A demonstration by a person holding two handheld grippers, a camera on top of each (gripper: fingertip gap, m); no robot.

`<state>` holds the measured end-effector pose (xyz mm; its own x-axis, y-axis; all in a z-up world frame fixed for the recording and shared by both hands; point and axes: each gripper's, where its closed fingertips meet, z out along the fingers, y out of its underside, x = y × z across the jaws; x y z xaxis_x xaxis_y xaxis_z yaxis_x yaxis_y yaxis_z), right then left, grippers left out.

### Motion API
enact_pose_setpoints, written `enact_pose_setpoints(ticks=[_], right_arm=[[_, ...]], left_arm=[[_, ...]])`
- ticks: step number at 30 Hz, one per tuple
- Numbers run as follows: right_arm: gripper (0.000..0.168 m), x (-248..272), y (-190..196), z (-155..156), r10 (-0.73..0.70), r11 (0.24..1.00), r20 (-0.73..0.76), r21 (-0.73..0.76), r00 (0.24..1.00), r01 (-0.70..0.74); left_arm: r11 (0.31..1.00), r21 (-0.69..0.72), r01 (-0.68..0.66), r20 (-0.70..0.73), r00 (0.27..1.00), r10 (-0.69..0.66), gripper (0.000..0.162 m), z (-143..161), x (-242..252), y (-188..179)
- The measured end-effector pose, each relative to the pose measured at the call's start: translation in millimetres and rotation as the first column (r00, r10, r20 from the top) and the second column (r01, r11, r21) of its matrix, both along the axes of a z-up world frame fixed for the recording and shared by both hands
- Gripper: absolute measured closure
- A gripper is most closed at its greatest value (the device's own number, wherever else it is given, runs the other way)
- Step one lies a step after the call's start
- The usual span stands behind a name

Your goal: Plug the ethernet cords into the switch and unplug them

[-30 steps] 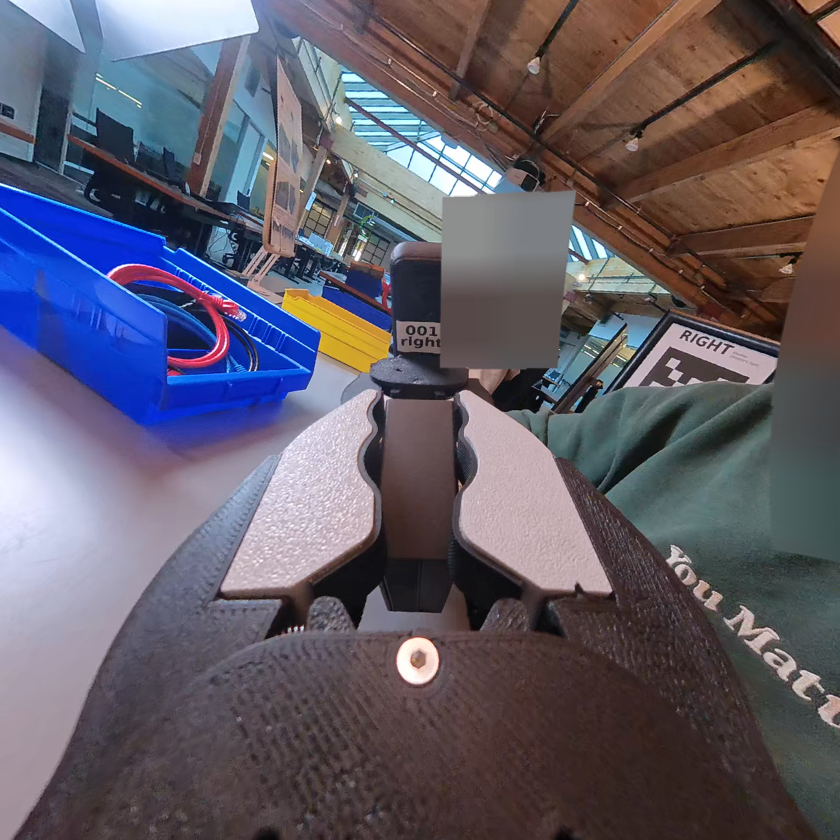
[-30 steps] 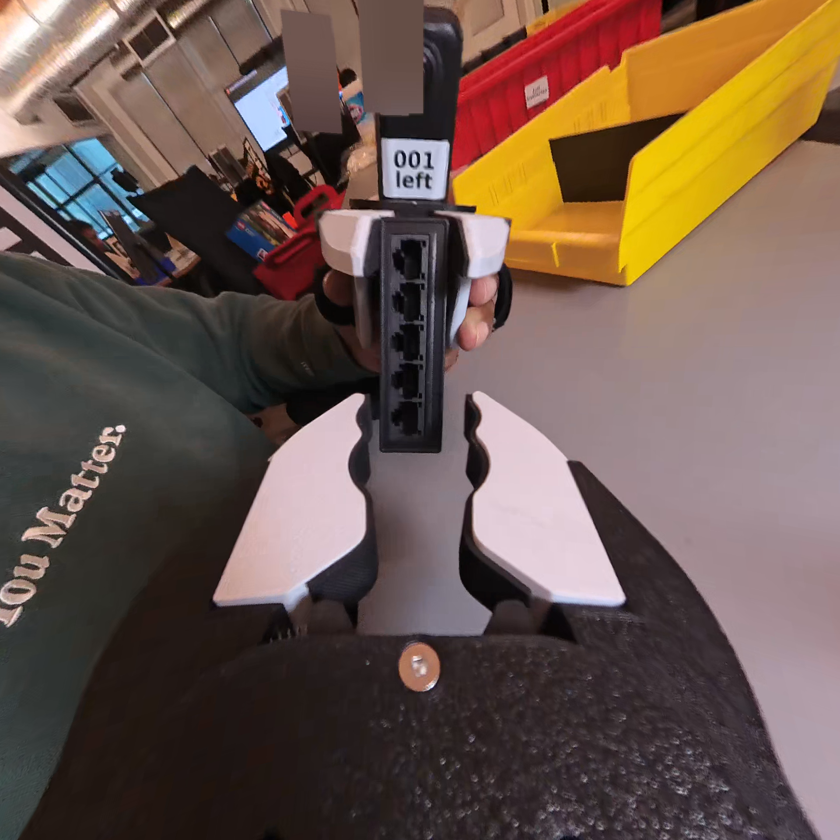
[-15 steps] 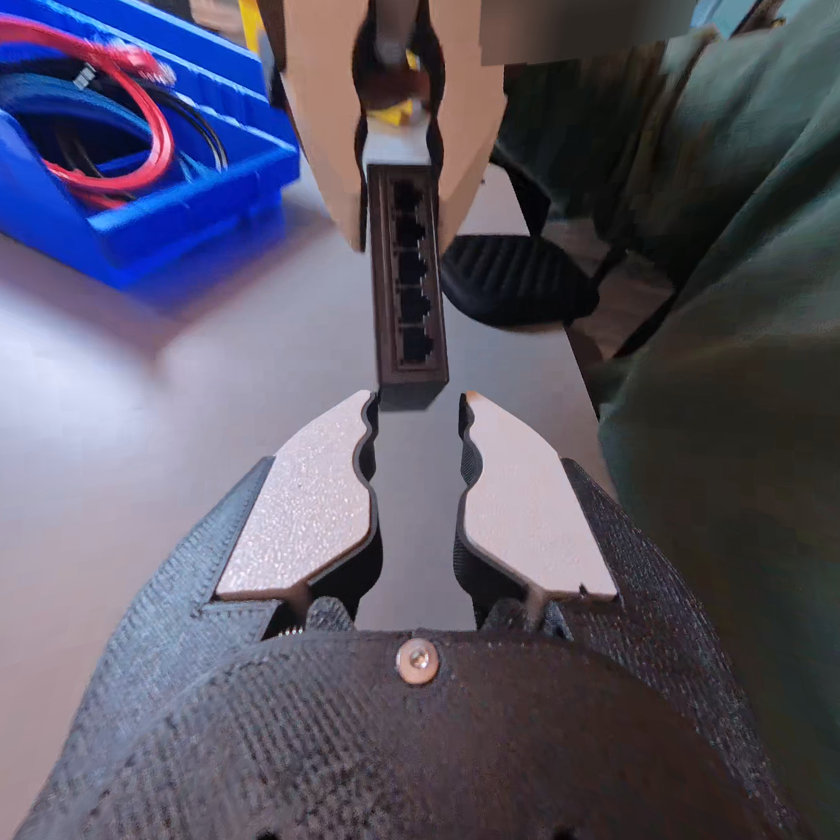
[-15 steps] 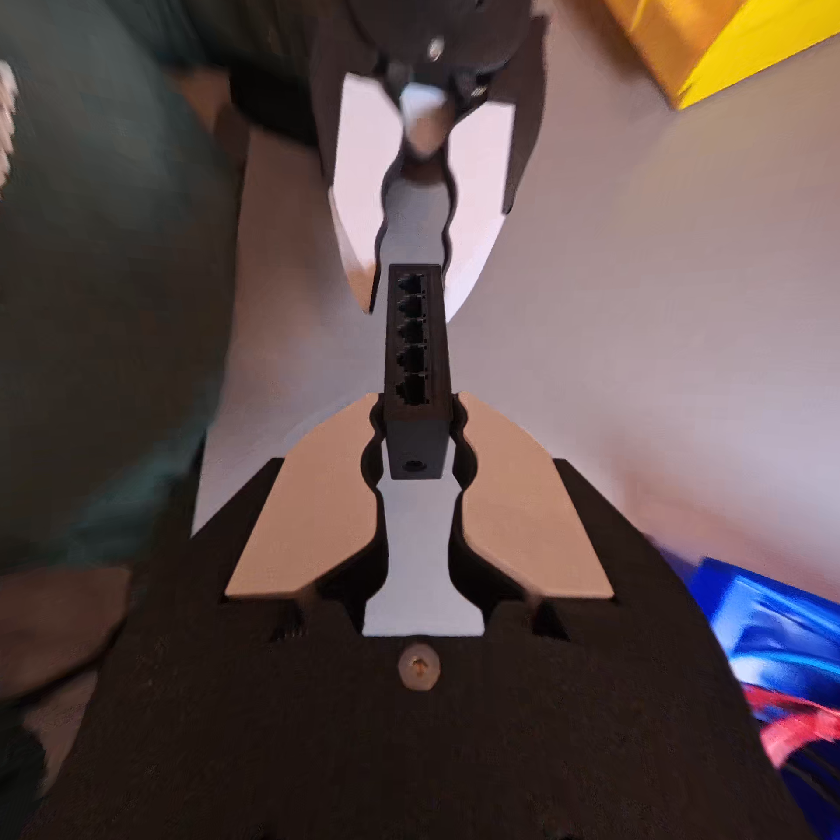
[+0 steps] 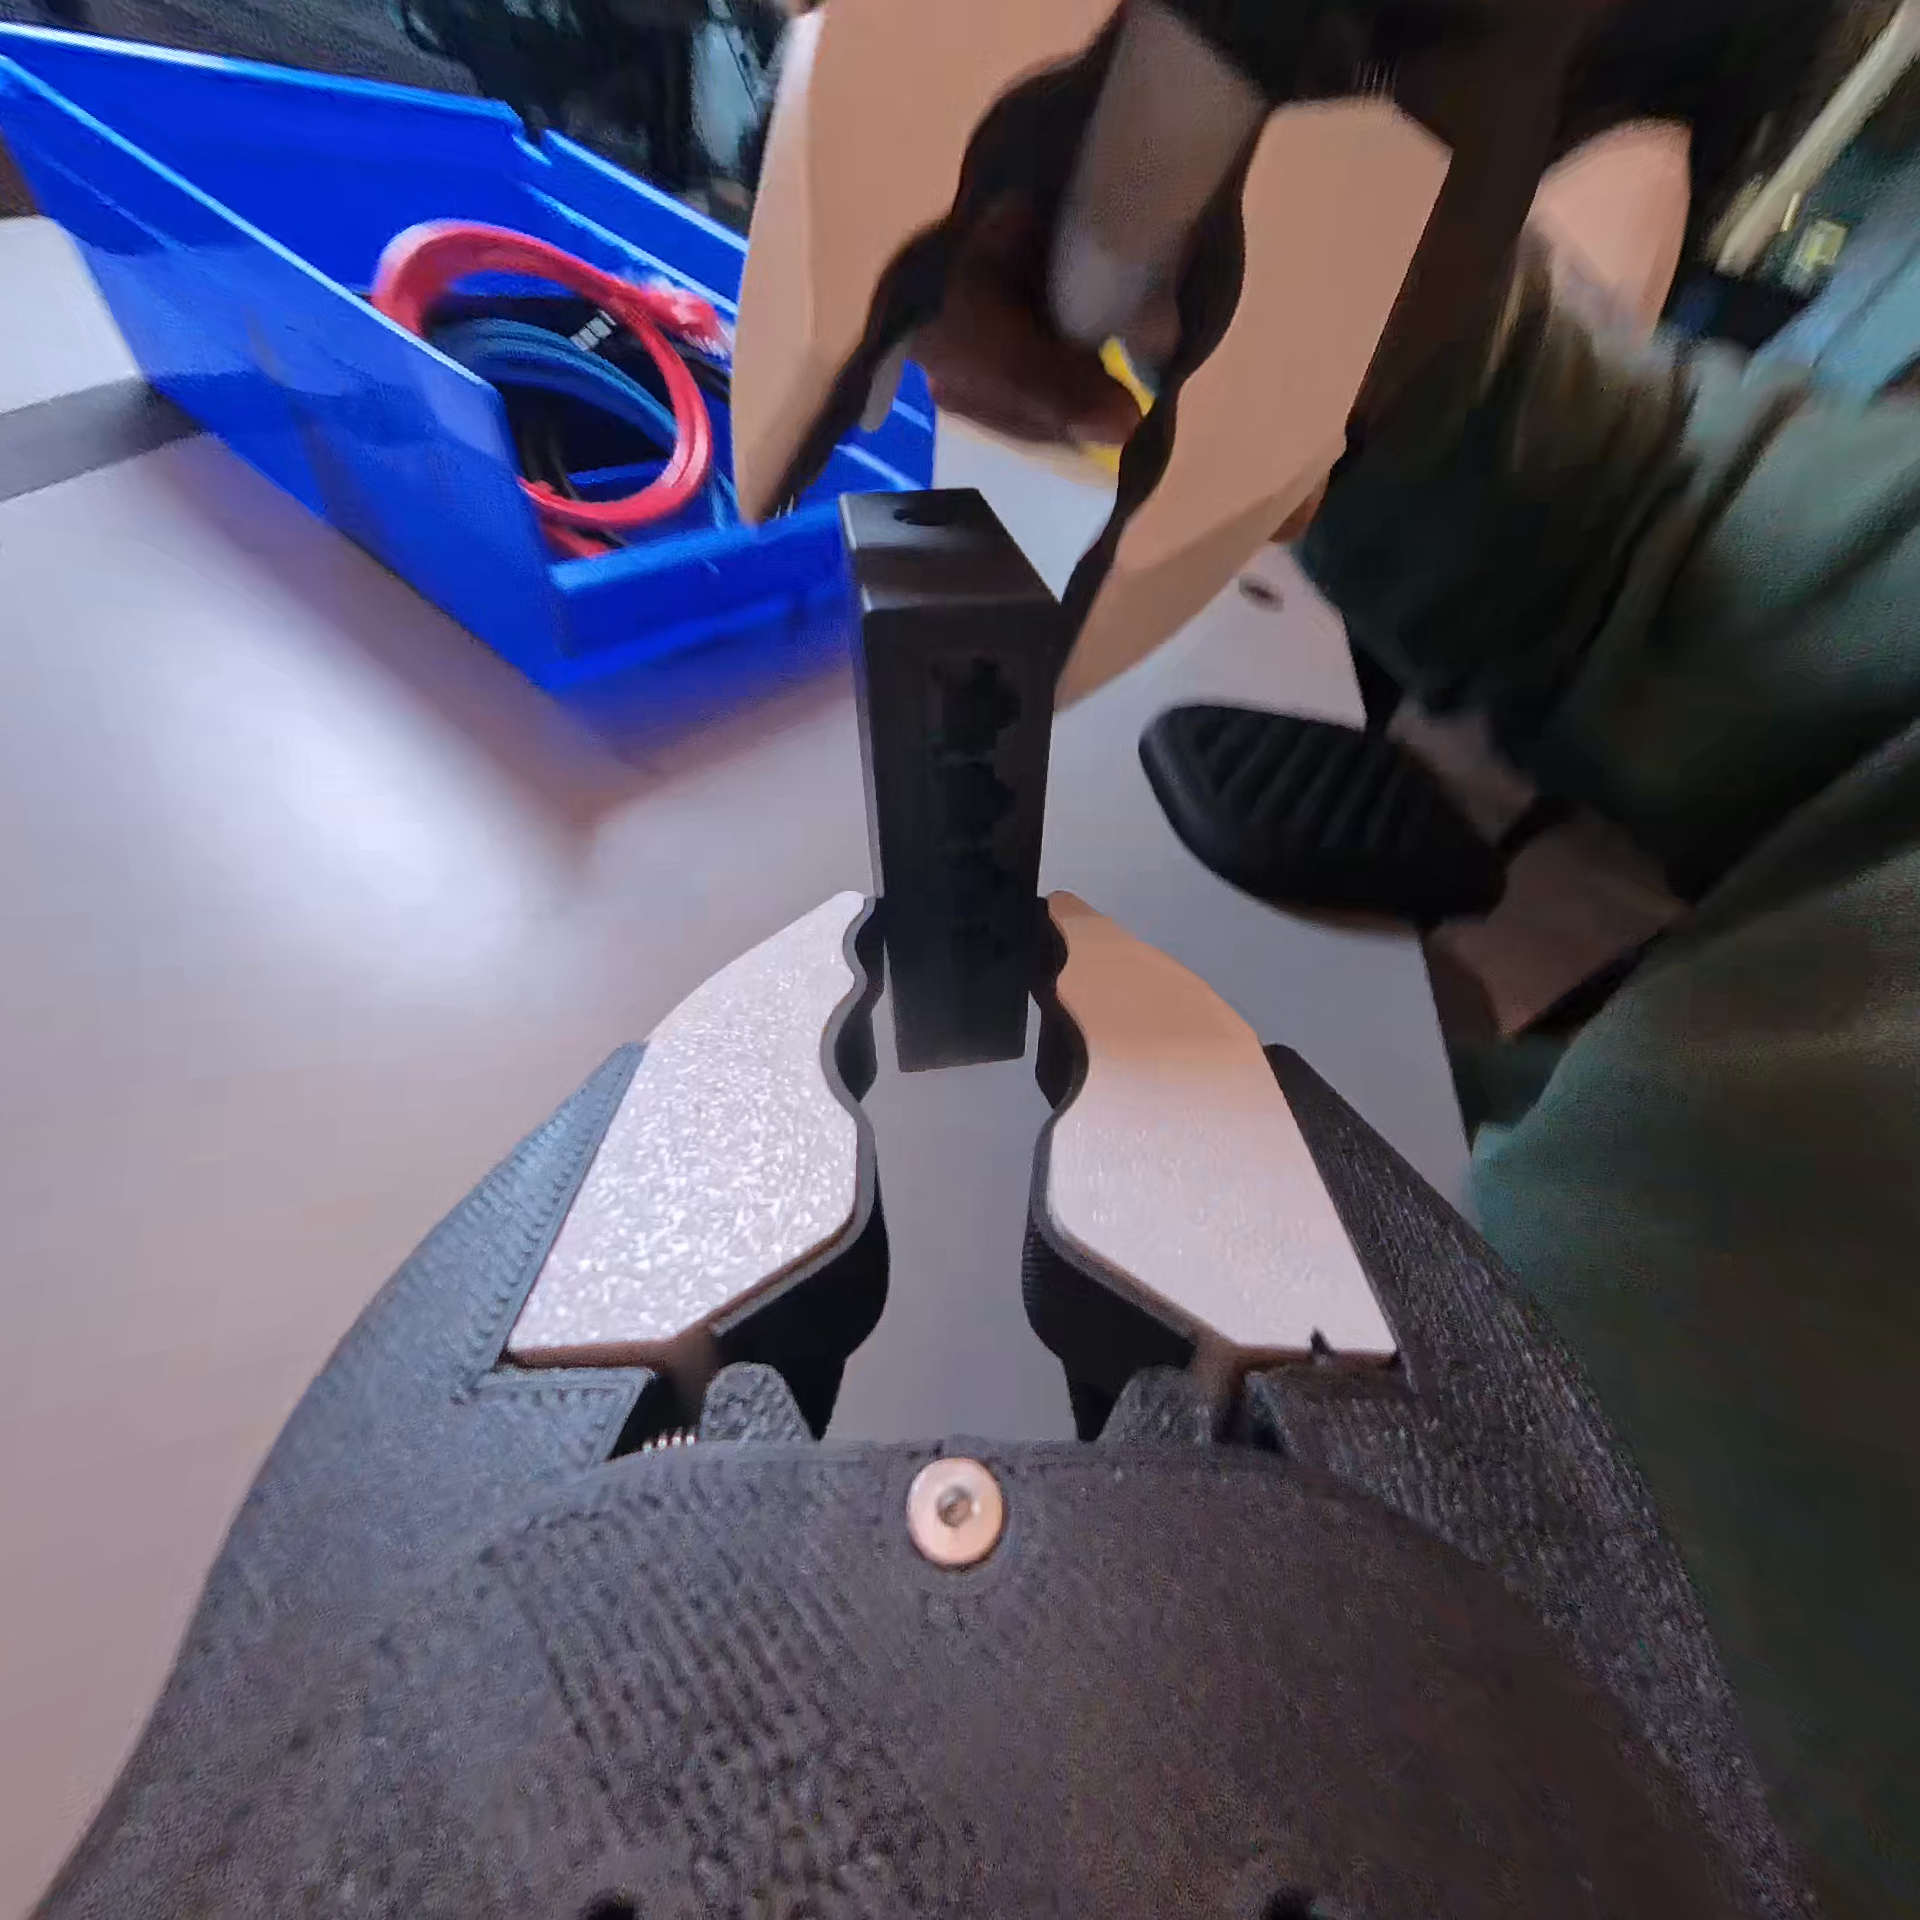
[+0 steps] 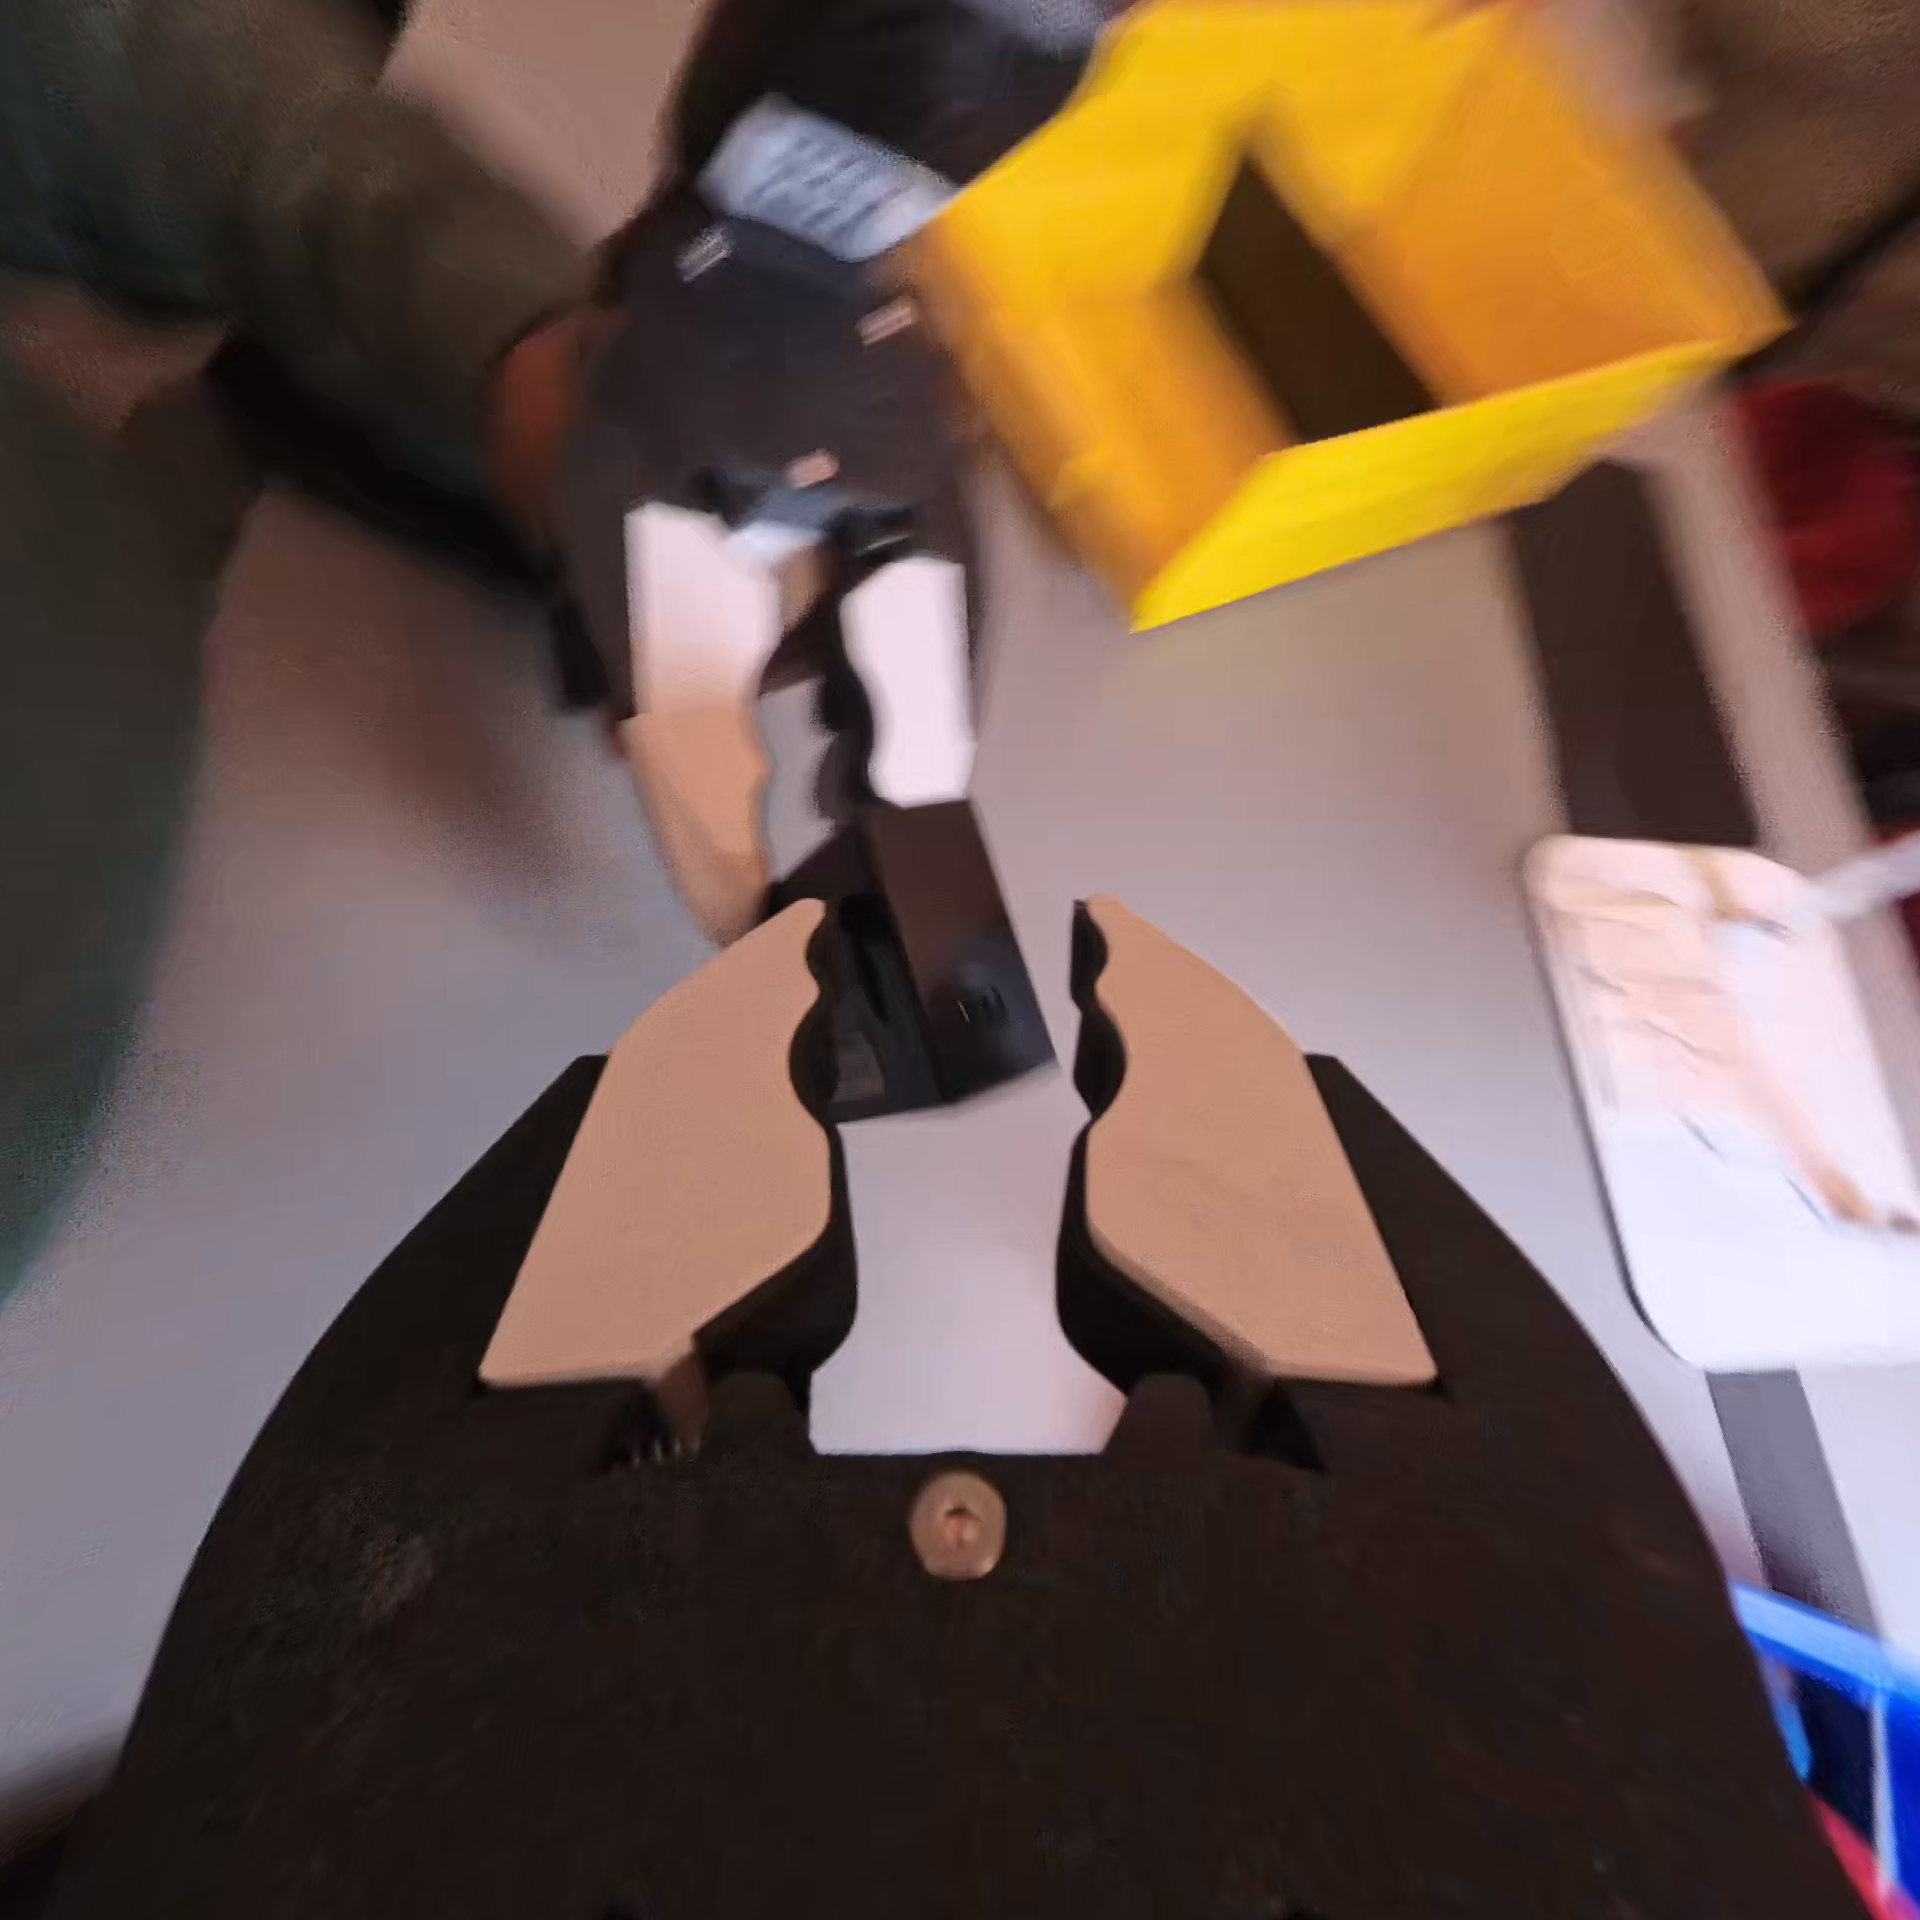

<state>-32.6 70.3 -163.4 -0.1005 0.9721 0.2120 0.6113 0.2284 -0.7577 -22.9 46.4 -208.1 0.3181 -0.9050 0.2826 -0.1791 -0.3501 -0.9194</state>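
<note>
One switch [image 5: 954,769], two bins [image 5: 436,416].

Bright even light; right wrist view heavily motion-blurred.

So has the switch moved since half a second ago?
Yes: switch slid from the right gripper into the left gripper, still by the corner of the blue bin.

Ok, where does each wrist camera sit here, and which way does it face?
Left wrist view: on the left gripper, facing the gripped switch and blue bin; green sleeve right.
Right wrist view: on the right gripper, open, tilted down at switch and yellow bin; sleeve left.
Shared: the switch and each other's gripper.
</note>
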Motion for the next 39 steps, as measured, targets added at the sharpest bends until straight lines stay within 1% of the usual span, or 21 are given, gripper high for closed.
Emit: enact_pose_setpoints(ticks=[1, 2, 3, 4, 5, 7, 10, 13, 15, 17, 19, 22, 23, 24, 26, 28, 29, 31, 33, 35, 39], right_arm=[[0.114, 3, 18, 11, -0.138, 0.990, -0.124, -0.030, 0.983, 0.135], [0.103, 10, 34, 18, -0.282, 0.958, -0.220, -0.110, 0.934, 0.263], [0.098, 18, 42, 17, -0.398, 0.912, -0.268, -0.219, 0.877, 0.347], [0.093, 22, 43, 12, -0.471, 0.868, -0.294, -0.324, 0.832, 0.377], [0.092, 24, 40, 8, -0.523, 0.829, -0.320, -0.407, 0.790, 0.384], [0.092, 20, 32, -3, -0.593, 0.775, -0.355, -0.496, 0.723, 0.392], [0.091, 4, 26, -12, -0.627, 0.762, -0.394, -0.492, 0.672, 0.422], [0.090, -12, 33, -25, -0.634, 0.751, -0.339, -0.482, 0.695, 0.451], [0.104, -14, 39, -33, -0.630, 0.751, -0.304, -0.472, 0.715, 0.461], [0.104, -16, 38, -34, -0.608, 0.752, -0.293, -0.511, 0.738, 0.416], [0.106, -15, 34, -37, -0.548, 0.798, -0.276, -0.455, 0.790, 0.395], [0.106, -4, 32, -34, -0.469, 0.846, -0.221, -0.390, 0.855, 0.364], [0.106, 5, 35, -26, -0.456, 0.853, -0.211, -0.380, 0.865, 0.357], [0.106, 18, 41, -17, -0.447, 0.856, -0.182, -0.370, 0.876, 0.360], [0.106, 55, 72, 14, -0.475, 0.865, -0.138, -0.251, 0.869, 0.434], [0.107, 104, 124, 41, -0.526, 0.847, -0.006, -0.090, 0.850, 0.523], [0.106, 129, 154, 50, -0.563, 0.825, 0.062, -0.014, 0.824, 0.565], [0.106, 175, 209, 53, -0.617, 0.779, 0.232, 0.041, 0.752, 0.626], [0.106, 211, 253, 40, -0.624, 0.760, 0.368, 0.083, 0.689, 0.644], [0.106, 235, 283, 15, -0.595, 0.760, 0.475, 0.073, 0.648, 0.645], [0.106, 255, 317, -44, -0.521, 0.751, 0.595, -0.022, 0.612, 0.660]], left_arm=[[0.999, -0.019, -0.038, 0.048, 0.998, 0.039, 0.135, 6, -6, 8], [0.997, -0.023, -0.076, 0.078, 0.994, 0.078, 0.135, 10, -11, 15], [0.993, -0.025, -0.117, 0.107, 0.987, 0.119, 0.135, 13, -15, 21], [0.986, -0.026, -0.162, 0.131, 0.978, 0.164, 0.135, 17, -19, 28], [0.977, -0.020, -0.212, 0.138, 0.967, 0.213, 0.135, 18, -22, 34], [0.955, 0.012, -0.297, 0.113, 0.949, 0.294, 0.135, 15, -27, 45], [0.937, 0.020, -0.347, 0.061, 0.936, 0.346, 0.135, 6, -19, 50], [0.930, 0.074, -0.359, -0.025, 0.932, 0.362, 0.135, -6, -5, 46], [0.915, 0.132, -0.381, -0.060, 0.918, 0.391, 0.135, -7, -6, 46], [0.907, 0.157, -0.391, -0.072, 0.911, 0.406, 0.135, -6, -11, 45], [0.910, 0.164, -0.381, -0.080, 0.914, 0.397, 0.134, -7, -11, 43], [0.957, 0.101, -0.272, -0.116, 0.952, 0.283, 0.131, -11, 2, 32], [0.970, 0.067, -0.235, -0.122, 0.963, 0.242, 0.125, -13, 5, 27], [0.975, 0.048, -0.216, -0.121, 0.968, 0.221, 0.123, -15, 4, 25], [0.983, 0.016, -0.185, -0.086, 0.979, 0.186, 0.126, -14, -1, 22], [0.984, -0.037, -0.175, -0.036, 0.984, 0.174, 0.126, -11, -6, 24], [0.984, -0.052, -0.171, -0.009, 0.985, 0.171, 0.126, -8, -7, 26], [0.985, -0.059, -0.160, 0.020, 0.987, 0.161, 0.126, -4, -9, 28], [0.987, -0.045, -0.154, 0.012, 0.988, 0.154, 0.125, -7, -11, 28], [0.988, -0.037, -0.151, -0.017, 0.989, 0.150, 0.125, -15, -13, 28], [0.991, -0.047, -0.125, -0.044, 0.991, 0.123, 0.125, -26, -11, 28]])
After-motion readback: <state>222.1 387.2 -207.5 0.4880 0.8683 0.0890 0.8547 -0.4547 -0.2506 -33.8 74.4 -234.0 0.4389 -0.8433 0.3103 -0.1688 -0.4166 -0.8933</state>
